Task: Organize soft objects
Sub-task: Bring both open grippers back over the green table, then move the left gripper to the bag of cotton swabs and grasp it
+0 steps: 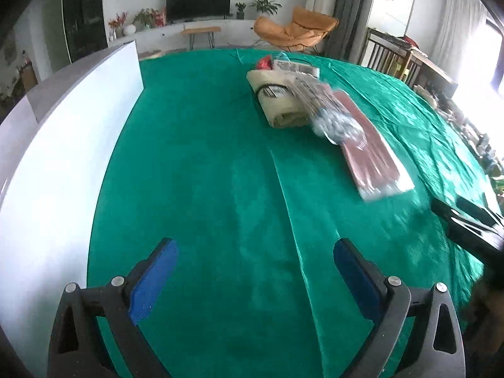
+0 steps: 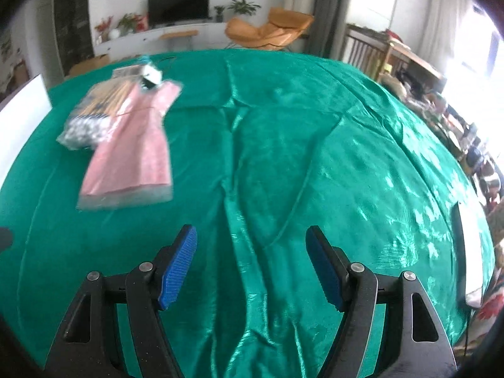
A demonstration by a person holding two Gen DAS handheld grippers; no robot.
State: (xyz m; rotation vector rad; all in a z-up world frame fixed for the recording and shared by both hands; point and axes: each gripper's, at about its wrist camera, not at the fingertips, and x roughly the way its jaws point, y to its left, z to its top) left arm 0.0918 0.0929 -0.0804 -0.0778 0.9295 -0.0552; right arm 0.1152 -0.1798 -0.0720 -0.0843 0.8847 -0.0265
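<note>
Soft packages lie in a pile on the green cloth [image 1: 220, 173]. In the left wrist view a pink bagged item [image 1: 375, 154] lies nearest, a clear bag with a spotted fabric [image 1: 334, 119] overlaps it, and a cream bundle [image 1: 280, 100] sits behind. My left gripper [image 1: 255, 252] hangs open over bare cloth, well short of the pile. The right wrist view shows the same pink bagged item [image 2: 132, 154] and spotted bag [image 2: 85, 126] at the upper left. My right gripper [image 2: 252, 239] is open over wrinkled cloth [image 2: 315, 157], to the right of the pile. Nothing sits between either pair of fingers.
A white panel [image 1: 63, 163] stands along the left edge of the table. The other gripper's black body [image 1: 472, 223] shows at the right edge of the left wrist view. A white edge [image 2: 472, 252] borders the cloth on the right. An orange chair [image 1: 293, 31] and TV stand lie beyond.
</note>
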